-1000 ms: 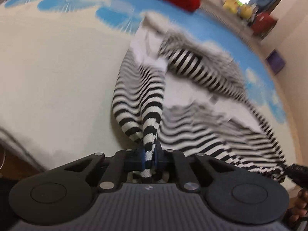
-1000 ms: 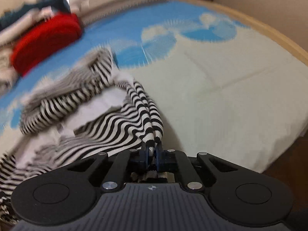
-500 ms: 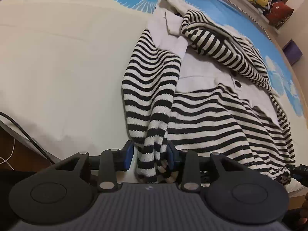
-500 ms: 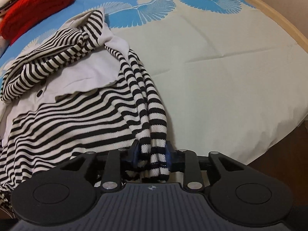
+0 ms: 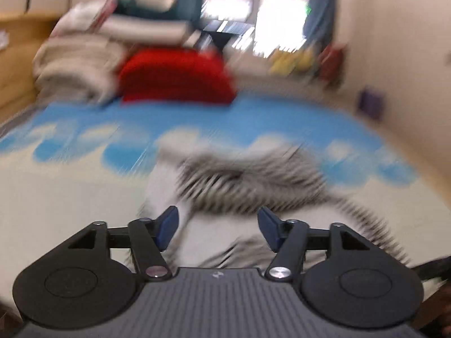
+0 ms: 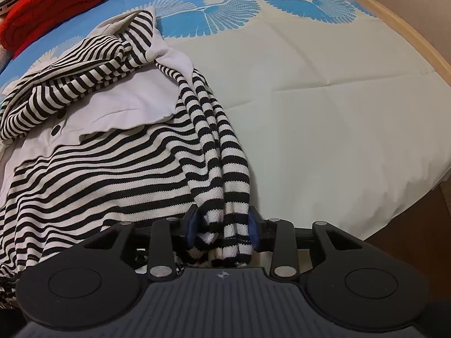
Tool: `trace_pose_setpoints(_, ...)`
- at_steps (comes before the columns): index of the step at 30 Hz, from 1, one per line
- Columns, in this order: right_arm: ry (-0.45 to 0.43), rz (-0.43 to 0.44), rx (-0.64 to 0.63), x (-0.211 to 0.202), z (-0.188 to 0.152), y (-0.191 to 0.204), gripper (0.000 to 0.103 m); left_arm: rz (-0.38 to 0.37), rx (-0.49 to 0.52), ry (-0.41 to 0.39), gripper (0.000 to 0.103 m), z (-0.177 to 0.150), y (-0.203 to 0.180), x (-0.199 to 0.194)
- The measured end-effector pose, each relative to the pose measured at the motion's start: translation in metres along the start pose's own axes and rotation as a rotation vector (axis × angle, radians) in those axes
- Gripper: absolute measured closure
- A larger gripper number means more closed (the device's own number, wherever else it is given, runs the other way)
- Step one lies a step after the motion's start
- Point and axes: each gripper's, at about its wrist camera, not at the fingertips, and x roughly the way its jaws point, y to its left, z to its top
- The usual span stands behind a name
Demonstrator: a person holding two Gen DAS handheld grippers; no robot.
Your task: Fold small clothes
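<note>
The left wrist view is heavily motion-blurred. The left gripper (image 5: pixel 218 229) has just been opening and its blue-padded jaws stand wide apart with nothing between them, above the black-and-white striped knit garment with pale grey panels (image 5: pixel 248 180), which lies crumpled on the cream bedspread printed with blue fan shapes (image 5: pixel 64 194). Only this view takes in the room beyond: a folded red knit (image 5: pixel 174 77) against a heap of beige bedding (image 5: pixel 76 64), and a bright window with blue curtains (image 5: pixel 251 5) behind.

The right wrist view is sharp. The right gripper (image 6: pixel 222 229) points steeply down at the bed; its jaws have just been opening, and the bunched striped sleeve cuff (image 6: pixel 225 225) still sits between the blue pads, filling the gap, though whether they press it I cannot tell. From there the sleeve runs up to the garment's body, spread to the left with its small dark buttons (image 6: pixel 56 128) showing. The wooden bed edge (image 6: pixel 406 36) curves along the right.
</note>
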Motion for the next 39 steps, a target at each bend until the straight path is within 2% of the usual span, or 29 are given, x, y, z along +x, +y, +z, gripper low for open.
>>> trace_pose_setpoints(3,0.001,-0.004,-0.007,0.001,0.0,0.002,0.064,-0.174,-0.006,-0.123,0.028,0.004,-0.015,-0.024)
trace_pose_setpoints(5,0.002,-0.005,-0.008,0.001,0.0,0.002,0.064,-0.293,-0.035,-0.13,0.027,0.003,-0.019,-0.033)
trace_pose_setpoints(6,0.002,-0.005,-0.009,0.001,0.0,0.002,0.064,-0.33,-0.052,-0.119,0.027,0.001,-0.019,-0.035)
trace_pose_setpoints(7,0.002,-0.005,-0.008,0.001,0.0,0.003,0.064,-0.337,-0.058,-0.104,0.027,-0.002,-0.019,-0.036)
trace_pose_setpoints(8,0.002,-0.005,-0.009,0.002,0.0,0.003,0.063,-0.311,-0.05,-0.088,0.027,-0.006,-0.019,-0.036)
trace_pose_setpoints(10,0.002,-0.003,-0.01,0.002,0.0,0.003,0.063,-0.209,-0.02,-0.044,0.027,-0.016,-0.018,-0.031)
trace_pose_setpoints(13,0.002,0.001,-0.007,0.002,0.0,0.0,0.063,0.003,-0.014,0.096,0.026,-0.034,0.0,-0.005)
trace_pose_setpoints(16,0.002,0.005,-0.001,0.002,0.0,-0.001,0.062,0.125,-0.102,0.284,0.022,-0.049,0.035,0.031)
trace_pose_setpoints(18,0.002,0.003,-0.004,0.002,0.0,-0.001,0.062,0.192,-0.17,0.349,0.022,-0.057,0.058,0.046)
trace_pose_setpoints(20,0.003,0.003,-0.007,0.002,0.0,0.0,0.062,0.223,-0.204,0.39,0.021,-0.063,0.073,0.057)
trace_pose_setpoints(25,0.005,0.006,-0.015,0.001,-0.002,0.0,0.062,0.215,-0.257,0.499,0.023,-0.08,0.082,0.076)
trace_pose_setpoints(26,0.006,0.007,-0.014,0.001,-0.002,-0.001,0.063,0.214,-0.254,0.514,0.029,-0.083,0.079,0.079)
trace_pose_setpoints(27,0.007,0.009,-0.014,0.0,-0.002,-0.001,0.063,0.212,-0.256,0.525,0.041,-0.087,0.08,0.076)
trace_pose_setpoints(28,0.007,0.011,-0.016,0.0,-0.002,-0.001,0.063,0.207,-0.264,0.53,0.047,-0.088,0.081,0.073)
trace_pose_setpoints(30,0.006,0.016,-0.017,-0.001,-0.002,-0.001,0.068,0.189,-0.292,0.53,0.069,-0.088,0.086,0.065)
trace_pose_setpoints(32,0.0,0.03,-0.016,-0.003,-0.002,-0.002,0.088,0.153,-0.311,0.528,0.087,-0.087,0.087,0.061)
trace_pose_setpoints(33,-0.006,0.04,-0.016,-0.004,-0.001,-0.002,0.09,0.144,-0.311,0.523,0.093,-0.085,0.087,0.059)
trace_pose_setpoints(35,-0.022,0.062,-0.015,-0.008,0.0,-0.002,0.095,0.137,-0.303,0.503,0.095,-0.081,0.087,0.054)
trace_pose_setpoints(39,-0.088,0.128,0.023,-0.028,0.003,-0.009,0.097,0.119,-0.355,0.458,0.096,-0.065,0.092,0.042)
